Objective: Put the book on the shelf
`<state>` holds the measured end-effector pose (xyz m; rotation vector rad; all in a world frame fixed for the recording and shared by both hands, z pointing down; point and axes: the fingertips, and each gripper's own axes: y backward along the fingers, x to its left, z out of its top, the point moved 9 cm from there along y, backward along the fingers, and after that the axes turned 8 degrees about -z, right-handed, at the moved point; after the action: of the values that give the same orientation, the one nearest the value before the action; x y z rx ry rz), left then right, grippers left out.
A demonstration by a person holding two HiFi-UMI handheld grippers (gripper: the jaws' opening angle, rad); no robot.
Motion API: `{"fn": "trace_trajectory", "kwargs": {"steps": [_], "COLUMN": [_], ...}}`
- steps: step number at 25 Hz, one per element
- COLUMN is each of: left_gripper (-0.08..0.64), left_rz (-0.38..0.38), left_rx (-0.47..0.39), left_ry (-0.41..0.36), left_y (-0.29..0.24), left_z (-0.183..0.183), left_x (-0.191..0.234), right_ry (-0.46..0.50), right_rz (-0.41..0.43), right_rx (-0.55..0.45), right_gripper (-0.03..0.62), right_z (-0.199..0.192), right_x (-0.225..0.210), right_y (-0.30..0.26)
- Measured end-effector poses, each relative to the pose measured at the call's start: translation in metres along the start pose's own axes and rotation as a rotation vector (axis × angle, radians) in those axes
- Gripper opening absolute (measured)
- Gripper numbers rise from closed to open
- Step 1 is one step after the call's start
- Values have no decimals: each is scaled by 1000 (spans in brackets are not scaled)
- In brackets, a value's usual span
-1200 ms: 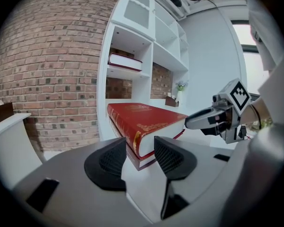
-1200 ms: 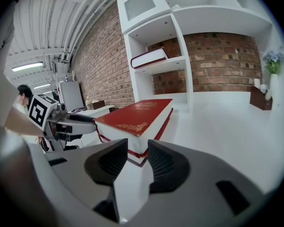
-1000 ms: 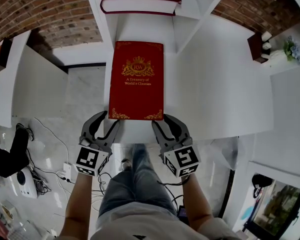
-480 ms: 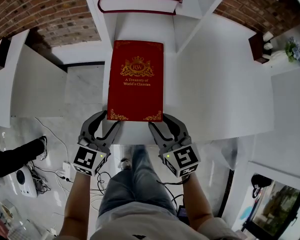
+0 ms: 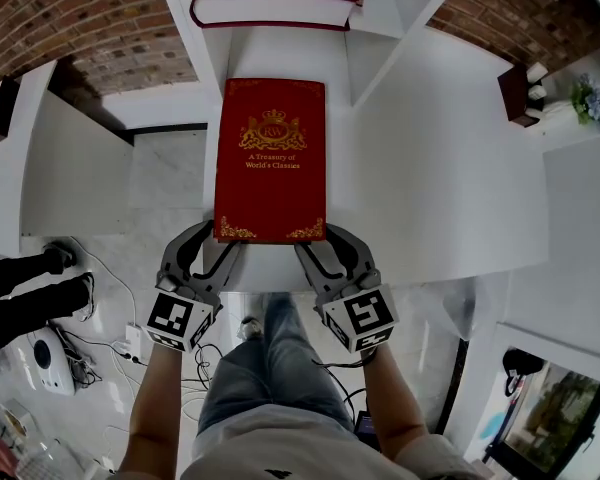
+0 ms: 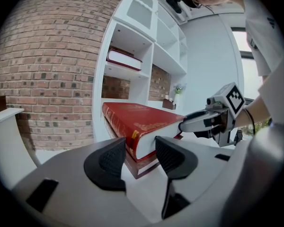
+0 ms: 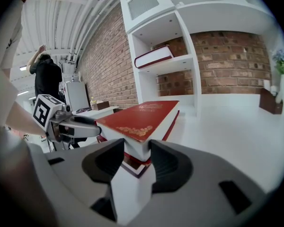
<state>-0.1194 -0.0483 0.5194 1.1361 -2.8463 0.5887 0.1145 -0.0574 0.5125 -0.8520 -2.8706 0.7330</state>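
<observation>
The red book (image 5: 271,158), titled "A Treasury of World's Classics", lies flat on the counter (image 5: 430,168) below the shelf (image 7: 166,62). The jaws of the left gripper (image 5: 218,240) and the right gripper (image 5: 318,240) have just been opening. Each now stands wide, with one of the book's corners farthest from the shelf loose between its jaws.

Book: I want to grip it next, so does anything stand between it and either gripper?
Nothing visible. The book has its near corners between the jaws of the left gripper and right gripper, which have just been opening.

Blue jeans (image 5: 265,368), pale top (image 5: 280,455); grey left tongs (image 5: 218,240) and right tongs (image 5: 318,240) bear black-and-white marker cubes (image 5: 175,318).
</observation>
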Motion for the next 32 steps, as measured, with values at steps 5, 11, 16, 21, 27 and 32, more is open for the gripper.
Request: {"fn": "trace_trajectory", "kwargs": {"steps": [5, 11, 16, 21, 27, 32], "left_gripper": [190, 176, 169, 164, 161, 161], "left_rz": [23, 28, 22, 16, 15, 13], "left_rx": [16, -17, -46, -88, -114, -150], "left_ry": [-19, -35, -42, -55, -82, -123], "left_y": [1, 7, 14, 22, 33, 44], "left_z": [1, 14, 26, 41, 55, 72], "left_x": [-2, -6, -12, -17, -27, -34], "right_ry": [17, 17, 11, 12, 21, 30], "right_rz": [-26, -44, -63, -81, -103, -120], "right_rx": [-23, -74, -107, -147, -184, -227], "right_gripper": [159, 142, 135, 127, 121, 120], "right_z": [2, 13, 23, 36, 47, 60], "right_x": [1, 1, 3, 6, 13, 19], "right_y": [1, 10, 23, 36, 54, 69]}}
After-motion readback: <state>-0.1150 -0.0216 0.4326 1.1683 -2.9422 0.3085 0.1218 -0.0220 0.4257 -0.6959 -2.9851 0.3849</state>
